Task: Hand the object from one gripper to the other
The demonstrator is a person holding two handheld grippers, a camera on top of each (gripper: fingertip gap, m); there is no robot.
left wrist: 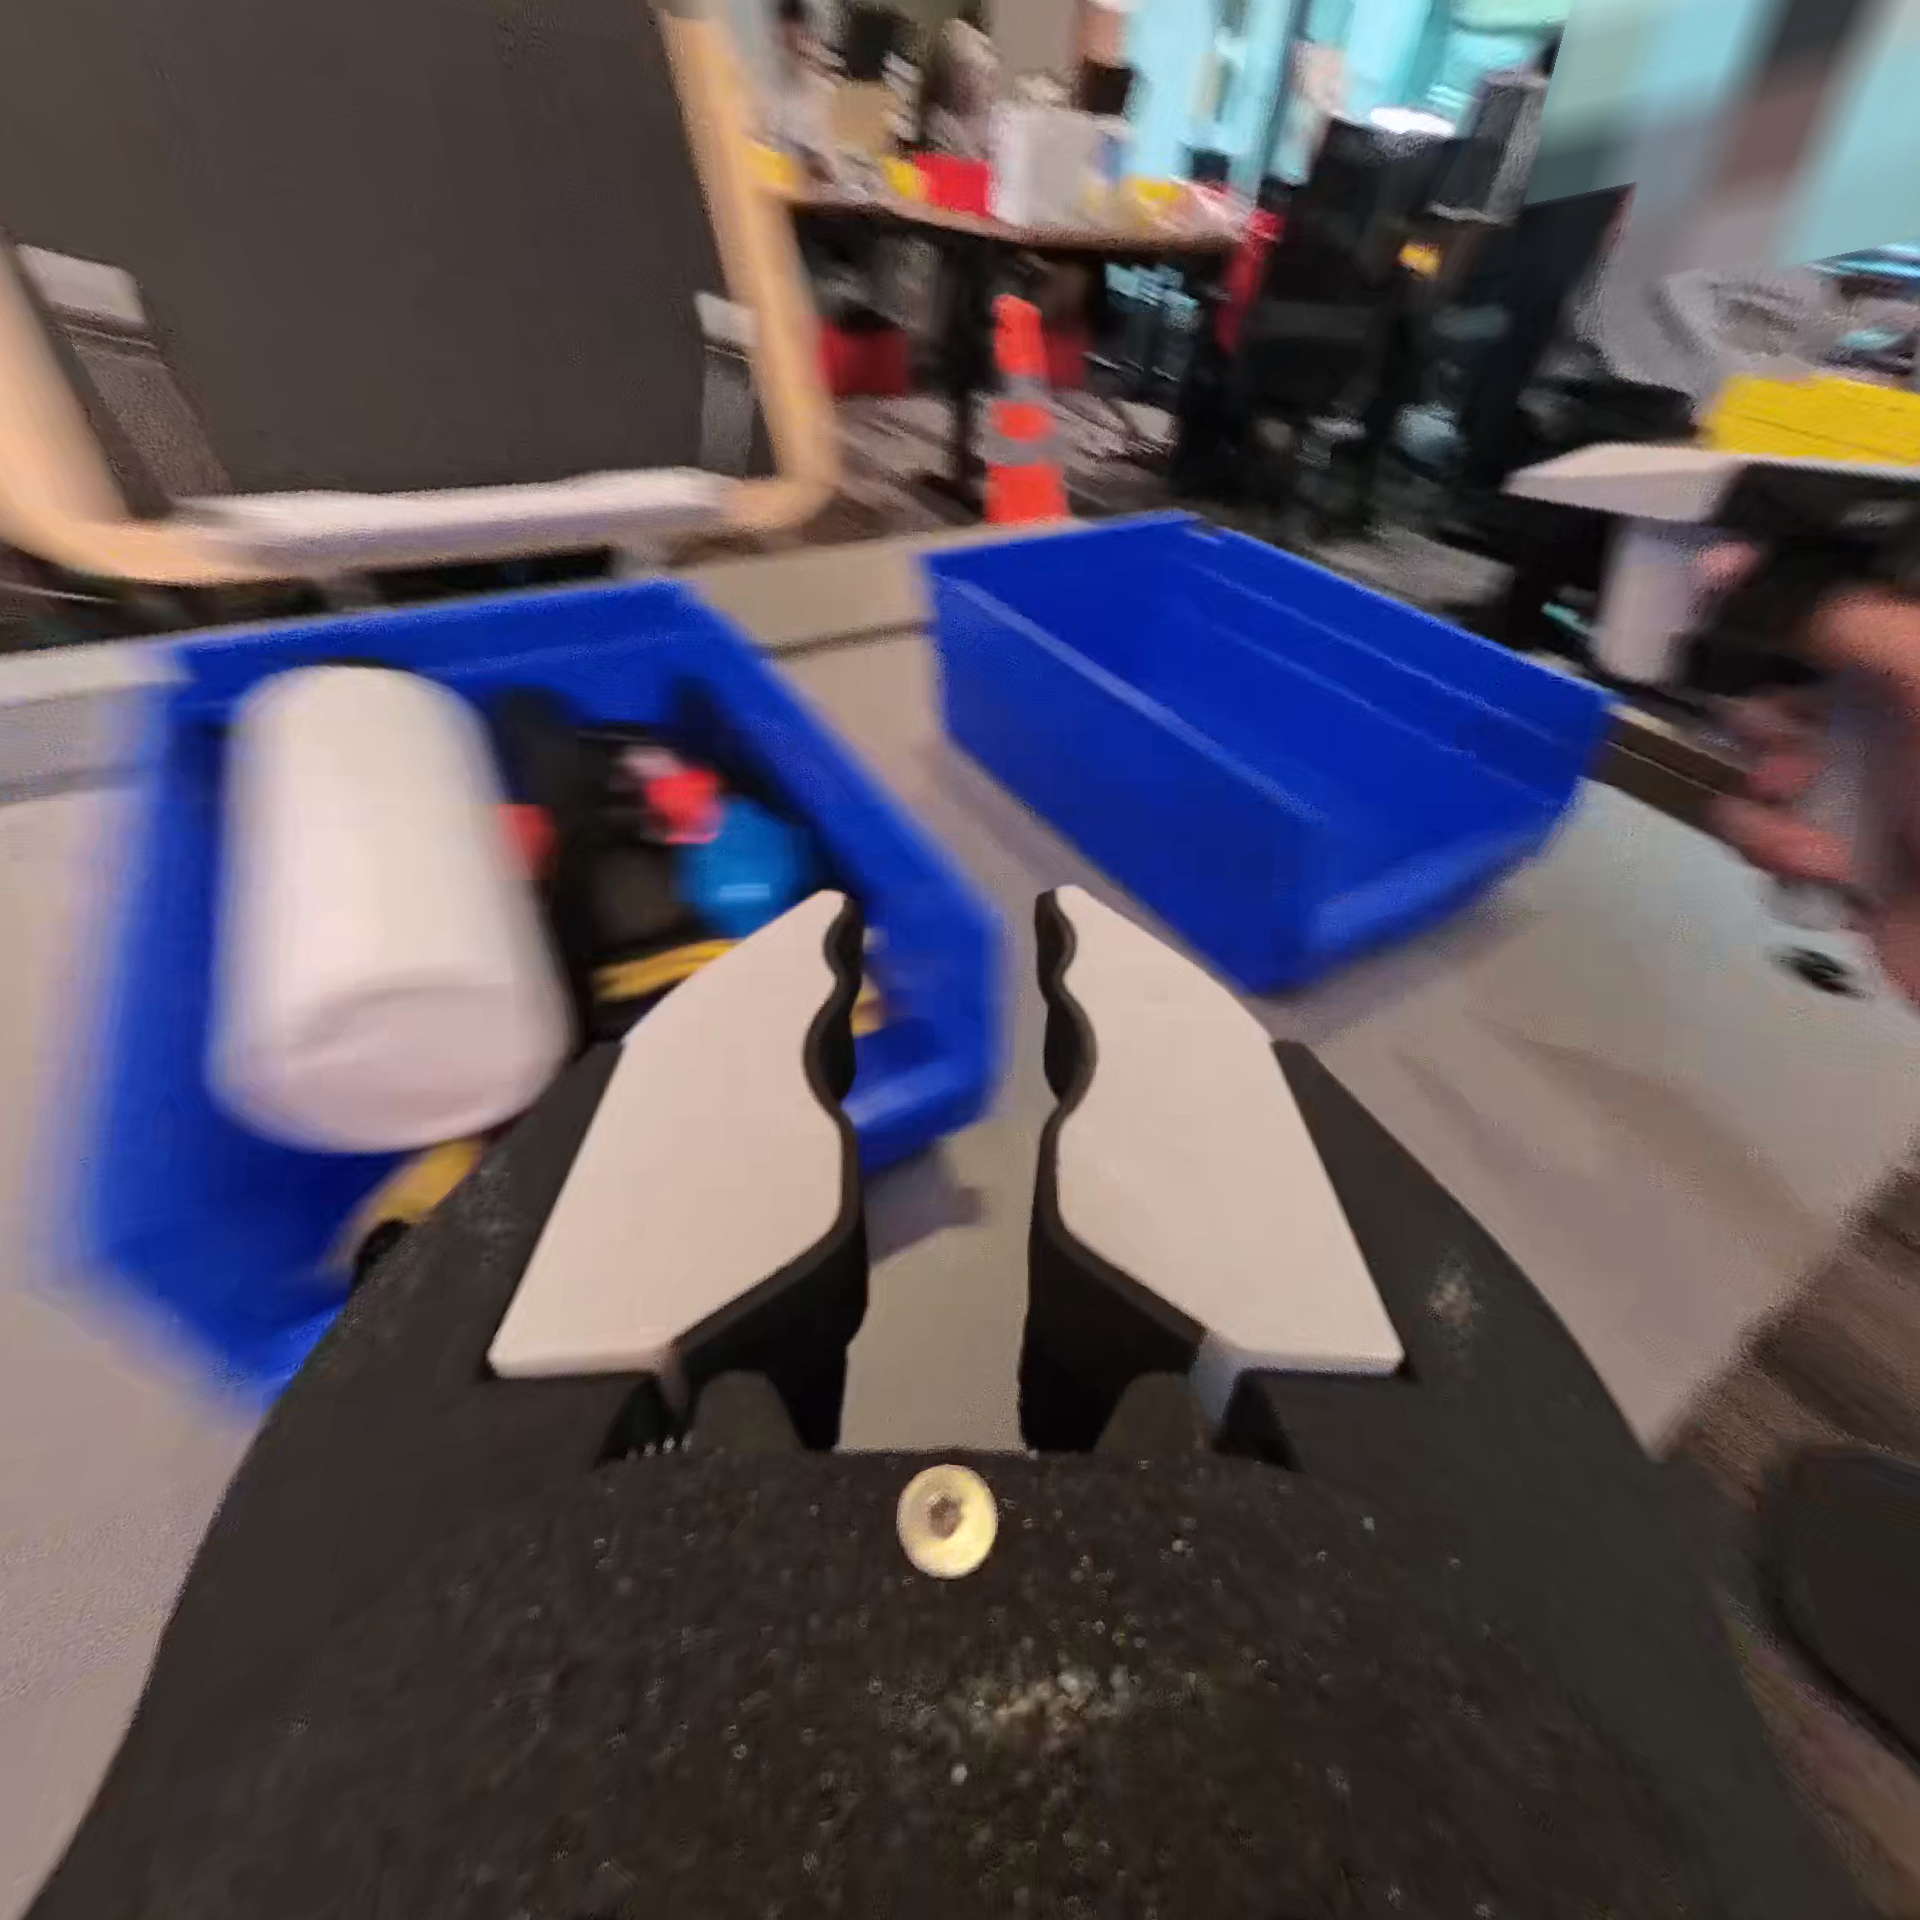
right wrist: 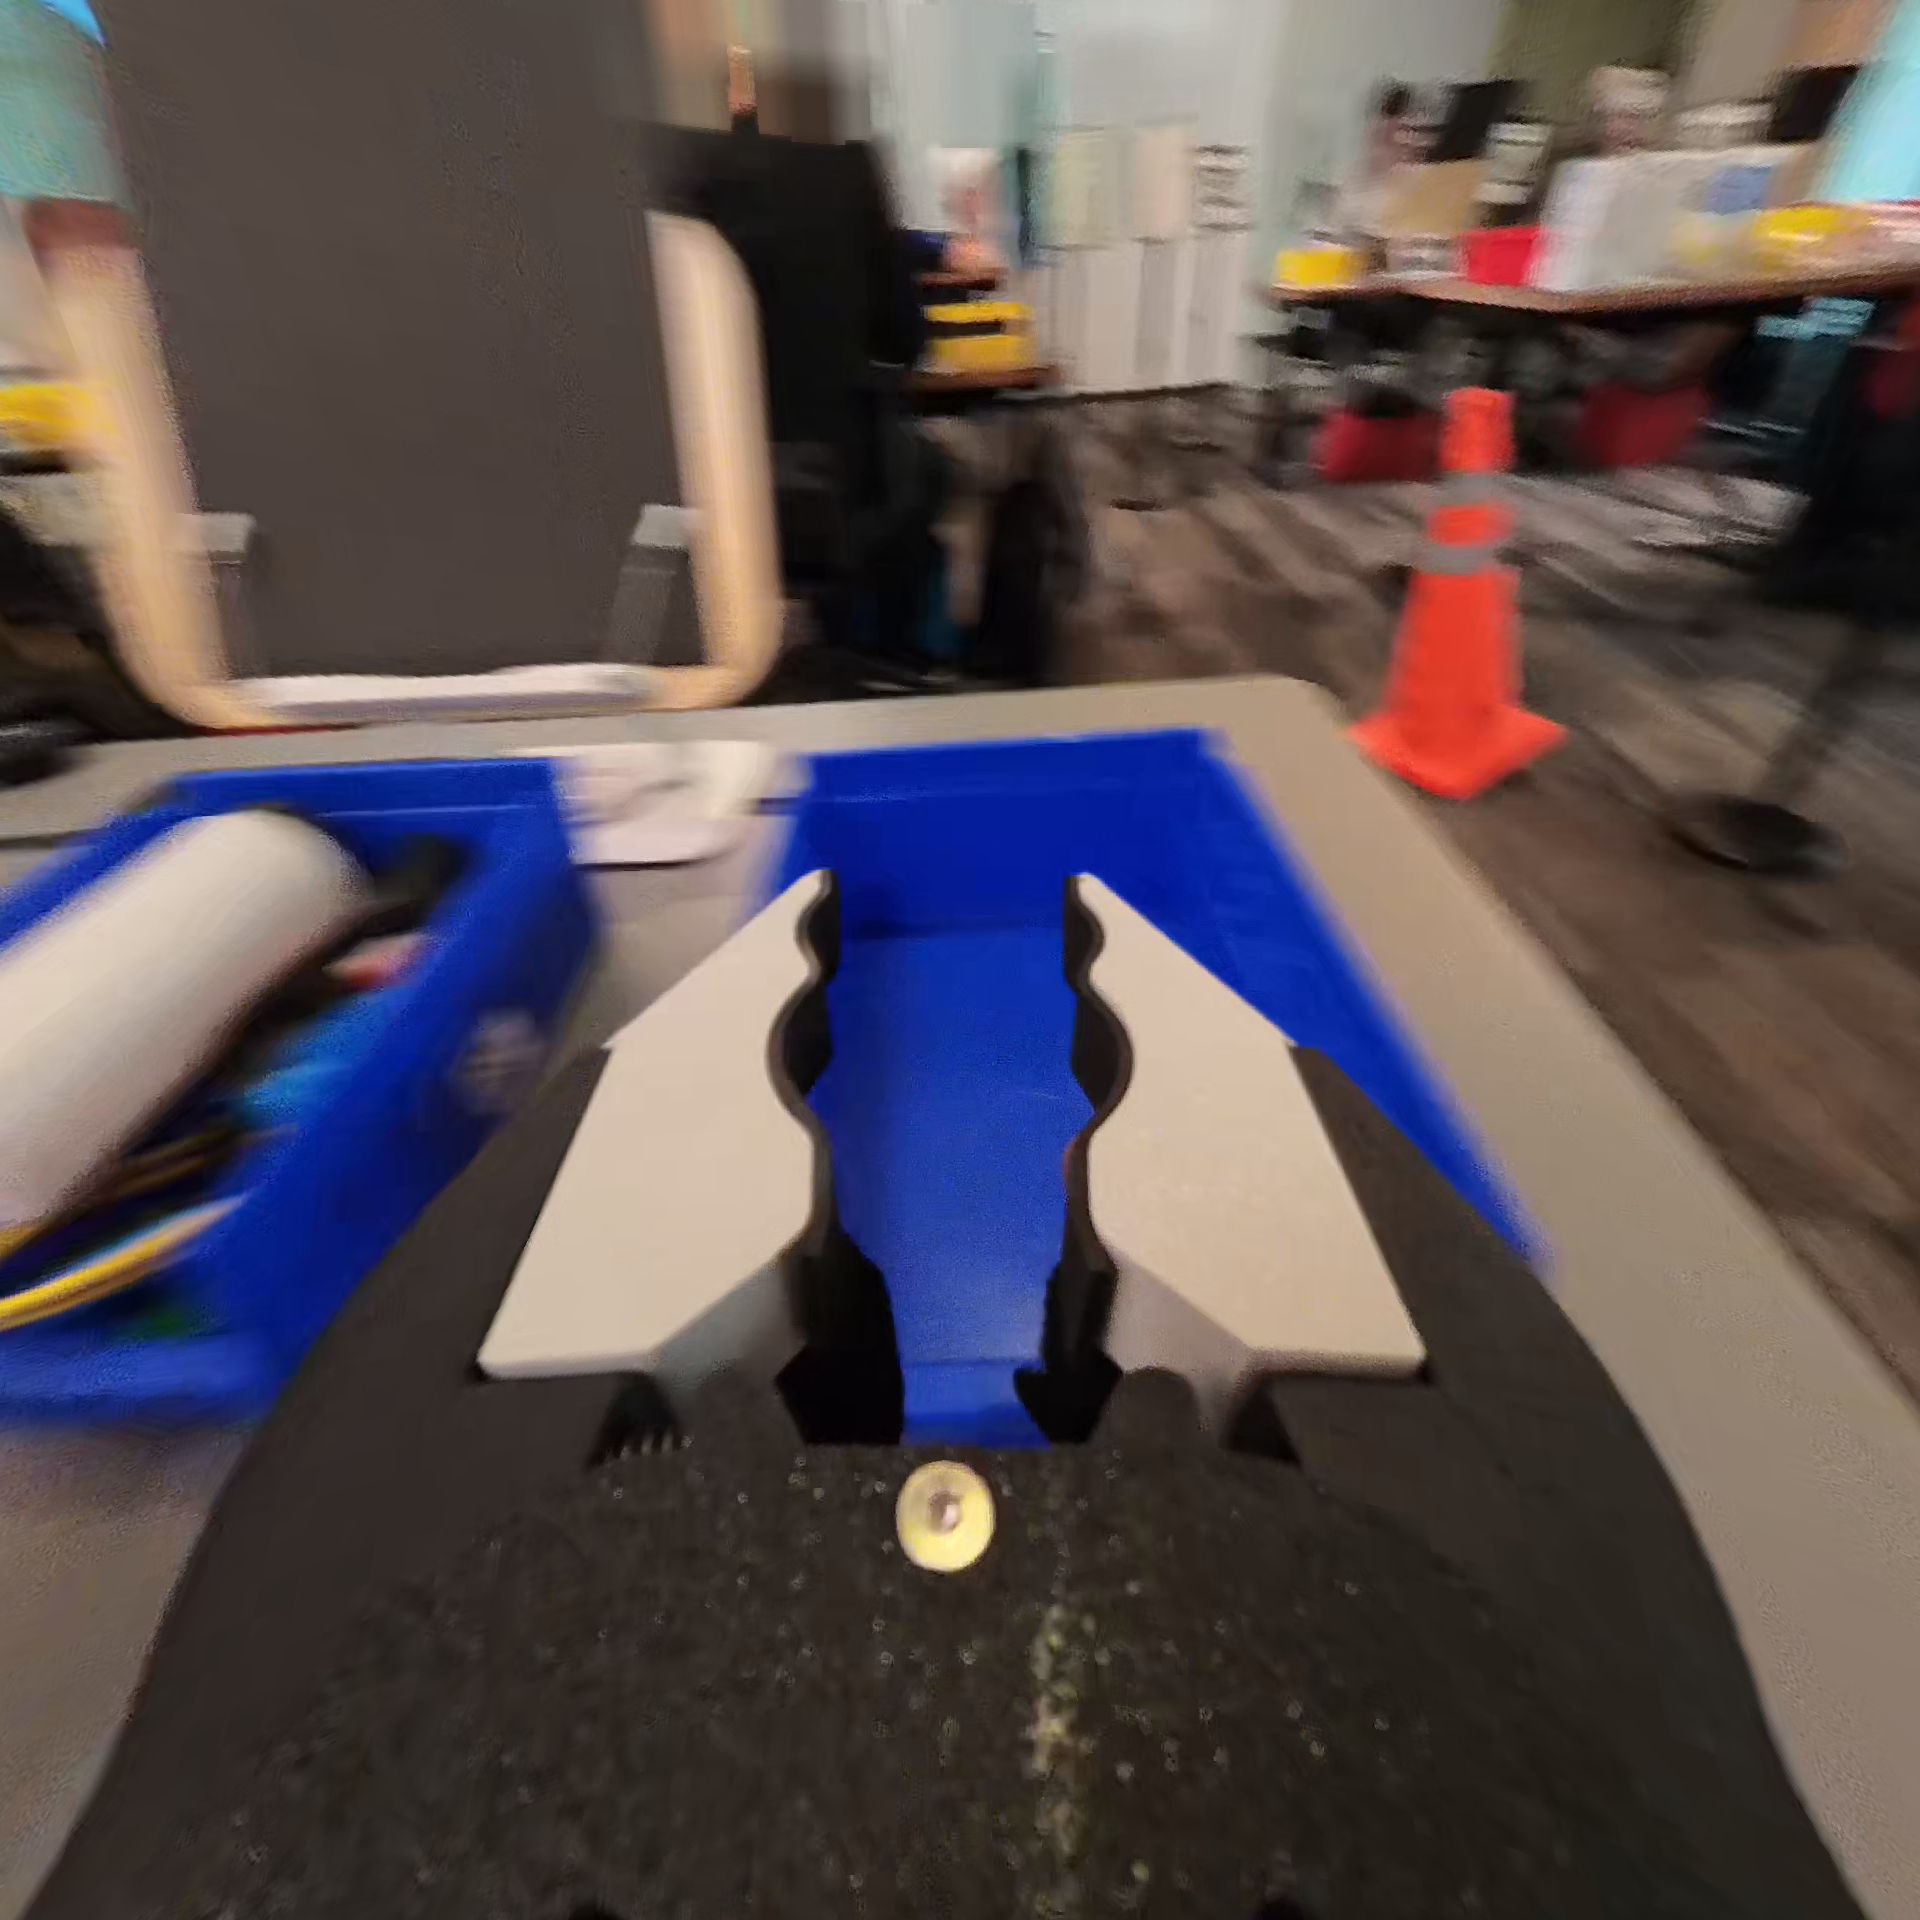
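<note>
Two blue bins stand on a grey table (left wrist: 1403, 1091). The left bin (left wrist: 914, 862) holds a large white cylinder (left wrist: 364, 904) and several small mixed items in red, blue, black and yellow. The right bin (left wrist: 1247, 748) shows nothing inside. My left gripper (left wrist: 945, 914) is open and empty, above the table at the left bin's near right corner. My right gripper (right wrist: 951, 894) is open and empty, hovering over the right bin (right wrist: 1299, 935). The left bin (right wrist: 416, 1091) with the white cylinder (right wrist: 156, 997) lies to its left. Both views are motion-blurred.
A hand (left wrist: 1839, 790) with the other gripper shows at the left wrist view's right edge. An orange traffic cone (right wrist: 1455, 603) stands on the floor beyond the table. A dark panel and a pale curved chair frame (right wrist: 727, 468) stand behind. White paper (right wrist: 665, 800) lies between the bins. The grippers' ends are close to 25 centimetres from one another.
</note>
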